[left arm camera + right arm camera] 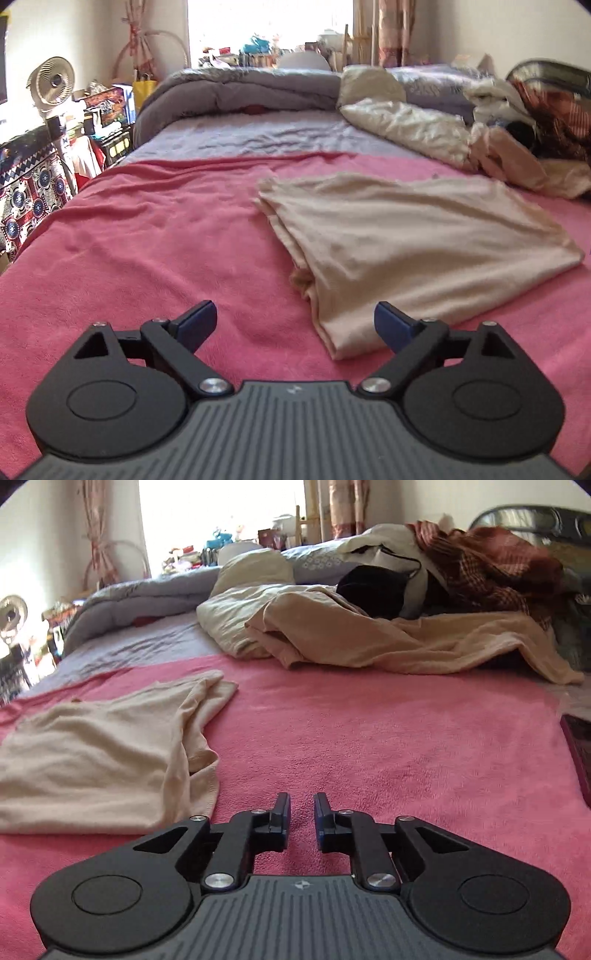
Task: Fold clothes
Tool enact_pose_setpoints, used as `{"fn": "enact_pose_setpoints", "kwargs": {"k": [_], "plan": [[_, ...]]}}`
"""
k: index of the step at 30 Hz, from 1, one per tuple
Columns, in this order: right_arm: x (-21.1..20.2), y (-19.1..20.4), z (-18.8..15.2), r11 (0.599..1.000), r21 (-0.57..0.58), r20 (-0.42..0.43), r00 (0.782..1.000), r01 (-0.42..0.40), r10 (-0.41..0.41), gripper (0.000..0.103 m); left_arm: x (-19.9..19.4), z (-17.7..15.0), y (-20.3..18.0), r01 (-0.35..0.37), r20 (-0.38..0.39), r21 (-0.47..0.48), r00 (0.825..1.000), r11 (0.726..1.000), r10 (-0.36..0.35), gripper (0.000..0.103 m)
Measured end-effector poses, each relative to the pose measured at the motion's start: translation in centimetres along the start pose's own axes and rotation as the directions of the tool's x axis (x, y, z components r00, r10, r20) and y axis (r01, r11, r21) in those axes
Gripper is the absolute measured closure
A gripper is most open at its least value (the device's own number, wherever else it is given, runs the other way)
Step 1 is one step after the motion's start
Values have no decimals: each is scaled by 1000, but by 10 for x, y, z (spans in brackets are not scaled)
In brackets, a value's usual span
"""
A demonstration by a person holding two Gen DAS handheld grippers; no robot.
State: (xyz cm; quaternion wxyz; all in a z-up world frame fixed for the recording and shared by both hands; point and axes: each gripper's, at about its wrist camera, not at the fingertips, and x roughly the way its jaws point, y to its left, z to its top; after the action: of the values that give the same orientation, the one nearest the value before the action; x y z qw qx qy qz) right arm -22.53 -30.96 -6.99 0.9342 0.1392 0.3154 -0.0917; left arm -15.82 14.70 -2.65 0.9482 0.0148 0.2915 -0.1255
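Note:
A cream garment (406, 243) lies partly folded on the pink blanket (147, 236). In the left wrist view its near corner lies just ahead of my left gripper (295, 317), which is wide open and empty above the blanket. In the right wrist view the same cream garment (103, 753) lies to the left. My right gripper (302, 812) hovers over the bare pink blanket (369, 738) to the garment's right, its fingers close together with a narrow gap and nothing between them.
A heap of unfolded clothes (388, 638) lies at the far right of the bed, with a plaid cloth (491, 565) and a black item (373, 587). A grey duvet (240, 88) lies at the bed's far end. A dark flat object (580, 749) lies at the right edge. A fan (51, 83) and cluttered furniture stand left.

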Motion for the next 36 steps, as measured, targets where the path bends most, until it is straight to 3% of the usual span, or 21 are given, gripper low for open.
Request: {"fn": "enact_pose_setpoints", "kwargs": {"k": [3, 6, 12, 14, 15, 17, 19, 25, 26, 27, 28, 30, 31, 34, 36], "plan": [[1, 20, 12, 985, 23, 45, 984, -173, 172, 66, 2, 23, -16, 71, 90, -18, 994, 997, -69, 9], [27, 64, 36, 959, -56, 57, 958, -279, 282, 51, 29, 42, -44, 75, 82, 54, 993, 996, -79, 8], [120, 125, 69, 928, -196, -97, 948, -316, 302, 51, 100, 40, -55, 16, -56, 71, 998, 997, -12, 9], [147, 126, 75, 945, -202, -113, 964, -258, 239, 56, 114, 23, -48, -13, -99, 70, 995, 997, 20, 6], [158, 123, 77, 958, -204, -99, 978, -201, 184, 66, 113, 21, -44, -3, -93, 46, 996, 999, 8, 6], [173, 108, 87, 974, -159, -77, 985, -163, 152, 73, 112, 20, -36, 18, -90, -3, 996, 1000, -18, 3], [178, 102, 93, 979, -134, -79, 987, -151, 141, 102, 114, 18, -32, 22, -94, -22, 995, 1000, -24, 2], [191, 88, 109, 991, -67, -92, 990, -117, 111, 103, 115, 16, -35, 13, -96, -10, 995, 1000, -14, 1], [193, 85, 111, 992, -56, -95, 990, -111, 106, 100, 115, 16, -35, 12, -96, -10, 995, 1000, -13, 1], [195, 83, 114, 993, -45, -97, 990, -106, 101, 88, 115, 16, -35, 12, -97, -10, 995, 1000, -13, 1], [183, 83, 112, 993, -52, -71, 992, -109, 106, 68, 115, 17, -35, 10, -97, -8, 995, 1000, -11, 1], [153, 84, 106, 990, -73, -9, 993, -119, 119, 45, 115, 17, -36, 8, -97, -6, 995, 1000, -8, 1], [139, 84, 103, 989, -84, 22, 992, -123, 125, 45, 115, 17, -36, 7, -97, -5, 995, 1000, -7, 1], [105, 90, 87, 969, -147, -12, 980, -197, 198, 48, 116, 18, -37, 0, -100, 2, 995, 1000, 0, 0], [96, 97, 69, 960, -227, -71, 986, -162, 150, 48, 116, 18, -38, -5, -100, 7, 995, 1000, 5, 0]]}}
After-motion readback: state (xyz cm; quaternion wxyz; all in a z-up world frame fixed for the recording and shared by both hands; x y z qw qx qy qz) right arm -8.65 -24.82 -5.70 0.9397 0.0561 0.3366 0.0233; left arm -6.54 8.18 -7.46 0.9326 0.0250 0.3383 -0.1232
